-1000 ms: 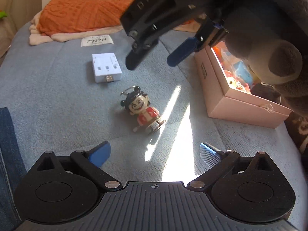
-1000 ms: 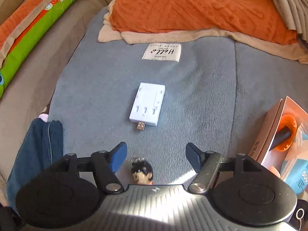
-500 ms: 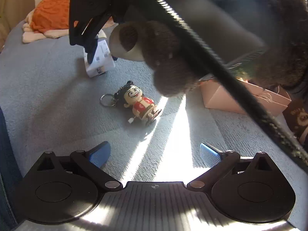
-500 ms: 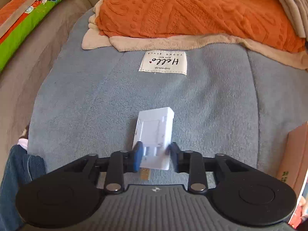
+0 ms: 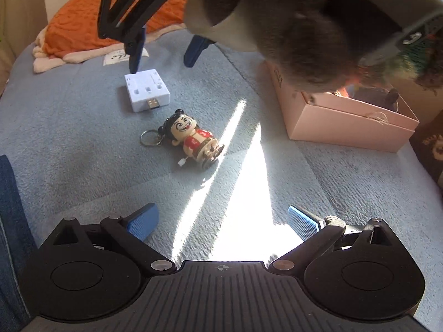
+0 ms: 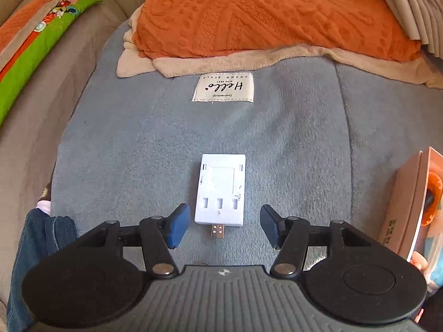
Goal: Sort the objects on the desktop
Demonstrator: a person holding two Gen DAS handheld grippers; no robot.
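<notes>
- Sunlit blue blanket, orange pillow behind: a bed stands in for the desk.
- My right gripper hangs spread wide, holding nothing, over the white card reader (plug toward me), which lies flat just ahead of the blue pads, near centre.
- My left gripper waits, also spread and empty, short of the doll keychain; the pink box, probably where both belong, sits right.

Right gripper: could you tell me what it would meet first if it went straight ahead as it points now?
Probably the white USB hub, lying centred between the open right gripper fingers; depth is uncertain.
</notes>
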